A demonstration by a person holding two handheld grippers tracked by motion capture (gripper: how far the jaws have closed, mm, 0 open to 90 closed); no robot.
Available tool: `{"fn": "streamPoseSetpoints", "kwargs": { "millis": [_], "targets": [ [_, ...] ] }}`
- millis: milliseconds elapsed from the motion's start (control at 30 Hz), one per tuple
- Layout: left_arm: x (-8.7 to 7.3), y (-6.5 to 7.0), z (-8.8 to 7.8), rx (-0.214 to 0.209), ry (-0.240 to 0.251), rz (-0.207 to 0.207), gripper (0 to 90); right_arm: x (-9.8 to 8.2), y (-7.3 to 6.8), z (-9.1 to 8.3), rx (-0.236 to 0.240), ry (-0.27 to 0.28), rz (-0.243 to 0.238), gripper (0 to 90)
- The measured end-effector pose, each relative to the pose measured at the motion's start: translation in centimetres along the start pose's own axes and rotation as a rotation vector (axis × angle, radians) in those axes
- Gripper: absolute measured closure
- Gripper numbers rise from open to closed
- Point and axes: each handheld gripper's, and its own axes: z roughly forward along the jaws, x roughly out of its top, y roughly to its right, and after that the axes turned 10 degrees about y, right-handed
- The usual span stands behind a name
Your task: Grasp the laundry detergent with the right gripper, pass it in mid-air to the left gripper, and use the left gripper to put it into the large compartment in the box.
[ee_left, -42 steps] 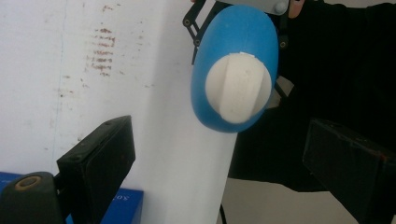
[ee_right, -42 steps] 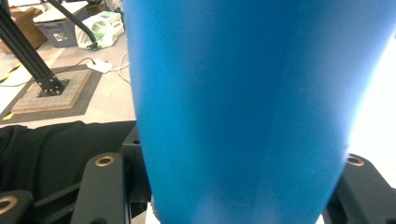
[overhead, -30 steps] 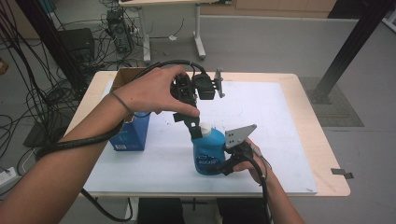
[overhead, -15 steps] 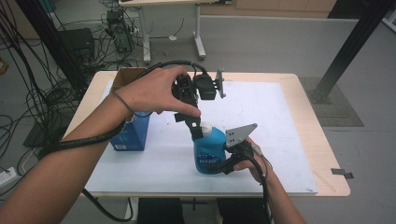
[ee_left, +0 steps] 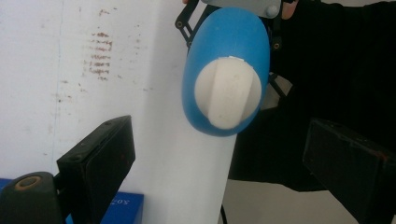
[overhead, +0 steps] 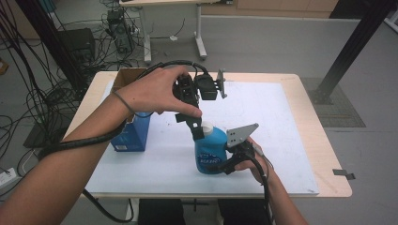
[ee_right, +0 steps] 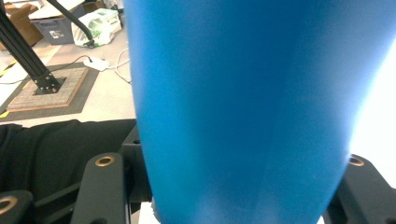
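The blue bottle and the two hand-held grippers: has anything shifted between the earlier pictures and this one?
Nothing visibly changed. The right gripper stays clamped on the blue bottle, which stands upright on the white mat, and the left gripper still hangs open over the white cap. The blue box has not moved.

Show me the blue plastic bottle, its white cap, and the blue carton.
blue plastic bottle (overhead: 210,154), high view, labelled side.
white cap (ee_left: 227,92), left gripper view, top face.
blue carton (overhead: 133,134), high view, front face.
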Motion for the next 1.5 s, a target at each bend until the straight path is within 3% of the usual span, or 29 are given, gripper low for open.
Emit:
{"fn": "streamPoseSetpoints", "kwargs": {
  "millis": [1500],
  "targets": [
    [-0.16, 0.16, 0.03, 0.0, 0.0, -0.004, 9.5, 0.15, -0.29, 0.04, -0.016, -0.01, 0.009, 40.6]
  ]
}}
